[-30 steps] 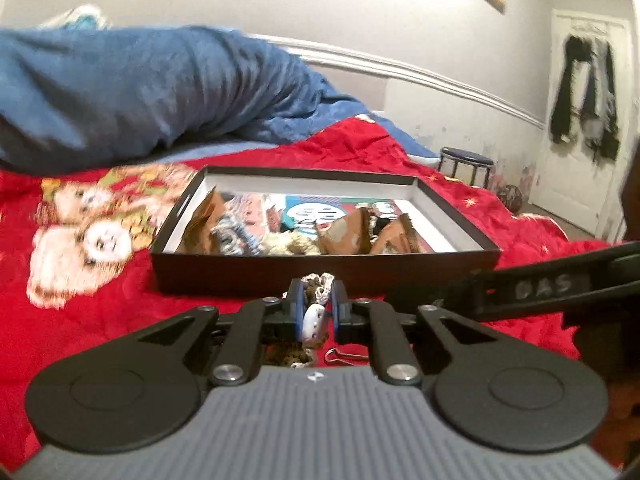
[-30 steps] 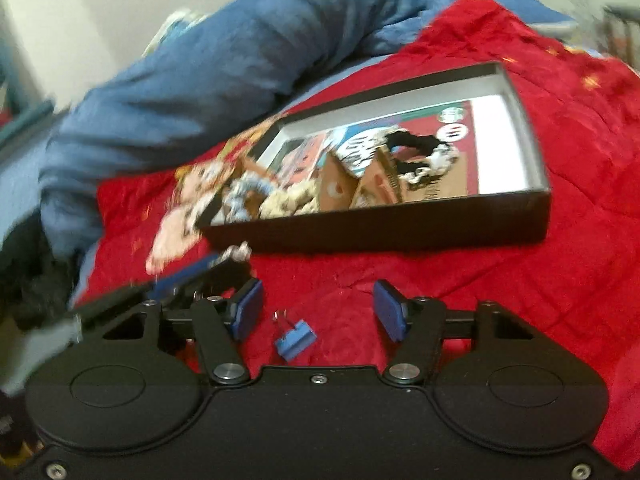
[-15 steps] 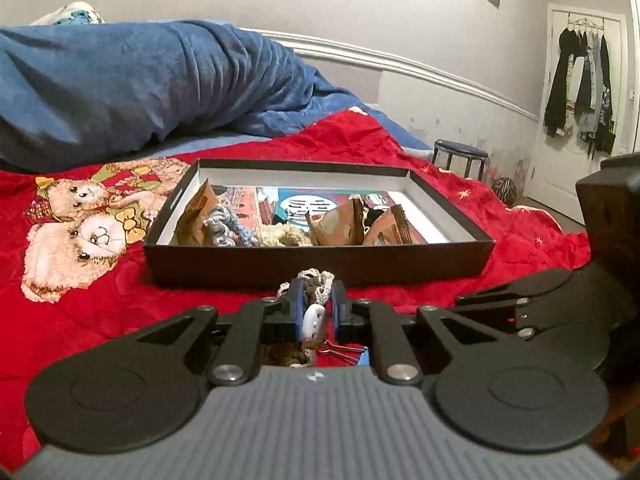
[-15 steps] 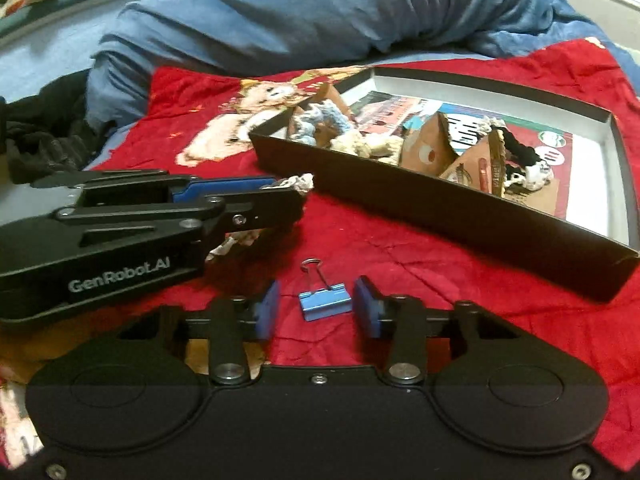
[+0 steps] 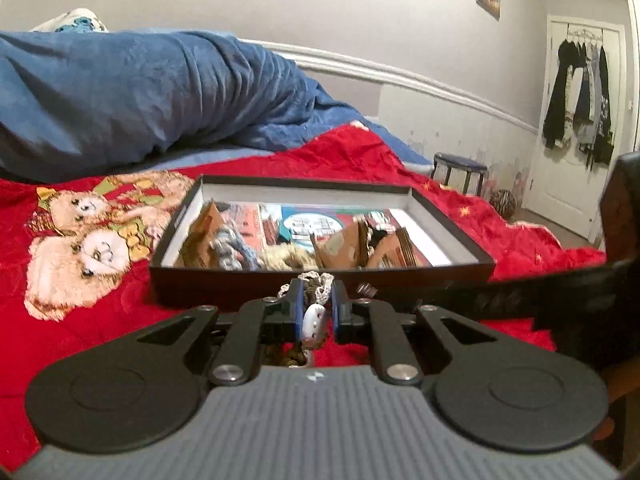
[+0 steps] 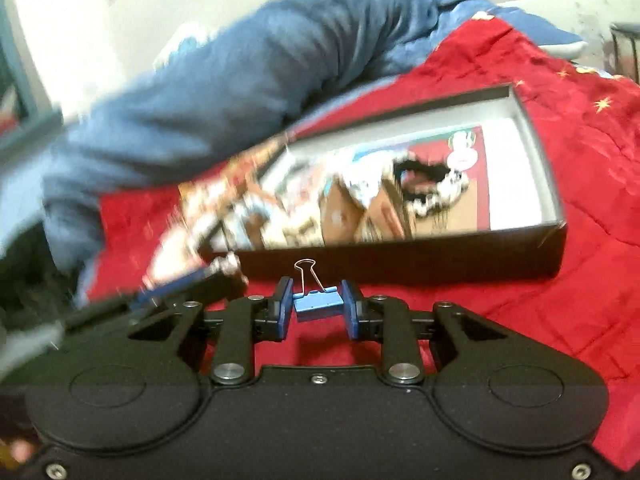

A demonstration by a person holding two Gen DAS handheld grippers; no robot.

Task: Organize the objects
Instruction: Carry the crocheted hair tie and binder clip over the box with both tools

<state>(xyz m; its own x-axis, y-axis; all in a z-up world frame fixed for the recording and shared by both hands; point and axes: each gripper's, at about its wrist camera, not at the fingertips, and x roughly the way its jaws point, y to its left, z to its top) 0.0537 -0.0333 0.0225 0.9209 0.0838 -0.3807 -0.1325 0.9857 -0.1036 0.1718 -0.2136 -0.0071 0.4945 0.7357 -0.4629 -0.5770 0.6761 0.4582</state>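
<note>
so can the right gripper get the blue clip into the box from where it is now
Probably yes. The right gripper has just closed on the blue binder clip, and the open black box sits just ahead on the red blanket, lidless, with bare floor at its right end.

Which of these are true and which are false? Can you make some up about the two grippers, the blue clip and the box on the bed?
1. The right gripper has the blue binder clip between its pads. True; its jaws have just been closing onto the clip.
2. The left gripper is empty. False: it is shut on a crocheted lace piece.
3. The black box sits on a red blanket. True.
4. The black box is empty. False: it holds cardboard pieces, yarn-like bits and printed cards.
5. The blue binder clip is inside the box. False: it is in front of the box, outside its near wall.
</note>
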